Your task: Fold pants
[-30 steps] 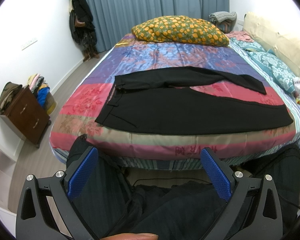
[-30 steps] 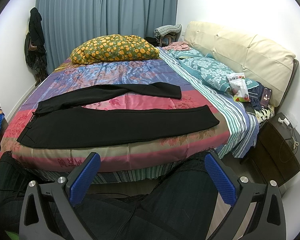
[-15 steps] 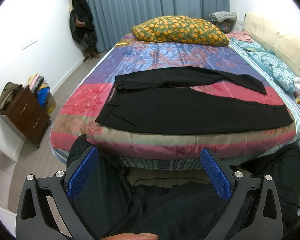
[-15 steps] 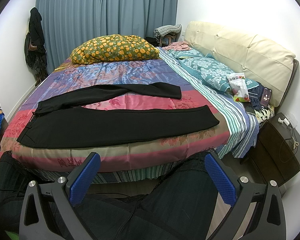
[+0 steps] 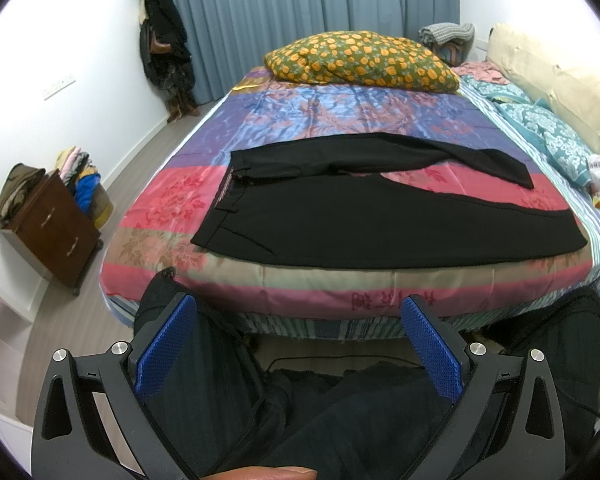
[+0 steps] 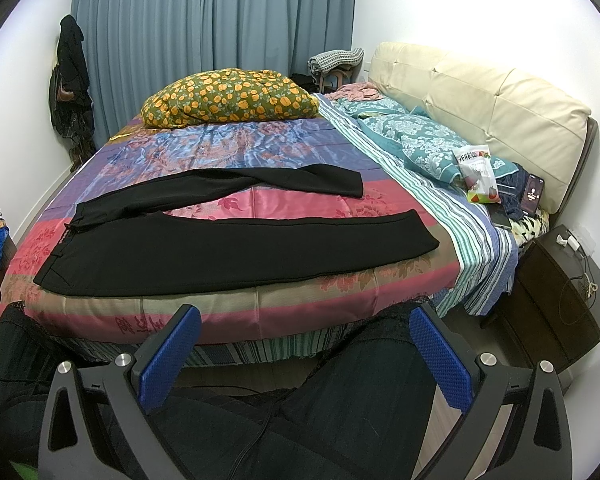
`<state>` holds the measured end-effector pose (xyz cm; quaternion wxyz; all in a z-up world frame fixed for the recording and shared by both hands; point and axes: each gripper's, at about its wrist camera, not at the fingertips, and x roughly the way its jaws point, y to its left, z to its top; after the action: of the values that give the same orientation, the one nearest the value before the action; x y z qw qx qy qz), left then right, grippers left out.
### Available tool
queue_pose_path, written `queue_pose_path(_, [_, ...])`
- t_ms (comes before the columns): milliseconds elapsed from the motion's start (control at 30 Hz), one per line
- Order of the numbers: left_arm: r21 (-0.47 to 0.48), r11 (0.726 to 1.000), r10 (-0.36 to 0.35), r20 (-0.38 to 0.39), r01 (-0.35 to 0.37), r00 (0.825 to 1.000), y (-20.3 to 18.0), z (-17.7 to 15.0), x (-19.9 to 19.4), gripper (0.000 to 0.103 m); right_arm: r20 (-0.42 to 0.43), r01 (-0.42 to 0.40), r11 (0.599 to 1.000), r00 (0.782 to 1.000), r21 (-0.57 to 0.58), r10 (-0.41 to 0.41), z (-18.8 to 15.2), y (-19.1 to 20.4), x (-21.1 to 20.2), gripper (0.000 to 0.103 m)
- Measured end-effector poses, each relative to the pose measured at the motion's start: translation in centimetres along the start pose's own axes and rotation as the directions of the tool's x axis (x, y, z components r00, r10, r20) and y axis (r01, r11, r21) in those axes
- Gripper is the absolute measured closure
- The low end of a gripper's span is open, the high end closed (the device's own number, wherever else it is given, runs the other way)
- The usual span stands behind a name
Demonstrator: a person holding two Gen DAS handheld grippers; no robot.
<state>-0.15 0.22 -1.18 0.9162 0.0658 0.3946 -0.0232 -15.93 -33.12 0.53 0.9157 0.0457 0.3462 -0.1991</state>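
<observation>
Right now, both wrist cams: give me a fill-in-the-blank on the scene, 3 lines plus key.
1. The black pants lie spread on the ____.
2. The left gripper and the right gripper are both ____, holding nothing.
3. The pillow near the curtains has an orange ____ print.

Missing words: bed; open; floral

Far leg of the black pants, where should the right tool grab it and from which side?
Likely the hem of the far leg, coming from above on the headboard side. It lies flat and free of the near leg, so the right tool, open now, could pinch it and carry it over.
</observation>
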Motion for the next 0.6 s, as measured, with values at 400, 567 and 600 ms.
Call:
queue_pose_path(400, [0.000, 1.000, 0.001, -0.002, -0.001, 1.000, 0.12, -0.05, 0.03, 0.001, -0.001, -0.001, 1.000, 1.000, 0.001, 0.001, 0.01, -0.02, 0.02, 0.000])
queue_pose_path(567, [0.000, 1.000, 0.000, -0.001, 0.000, 1.000, 0.06, 0.04, 0.02, 0.001, 0.000, -0.001, 1.000, 1.000, 0.001, 0.001, 0.02, -0.03, 0.03, 0.000])
queue_pose_path(600, [0.000, 1.000, 0.000, -0.001, 0.000, 1.000, 0.12, -0.01, 0.07, 0.001, 0.000, 0.000, 1.000, 1.000, 0.001, 0.000, 0.02, -0.03, 0.04, 0.000])
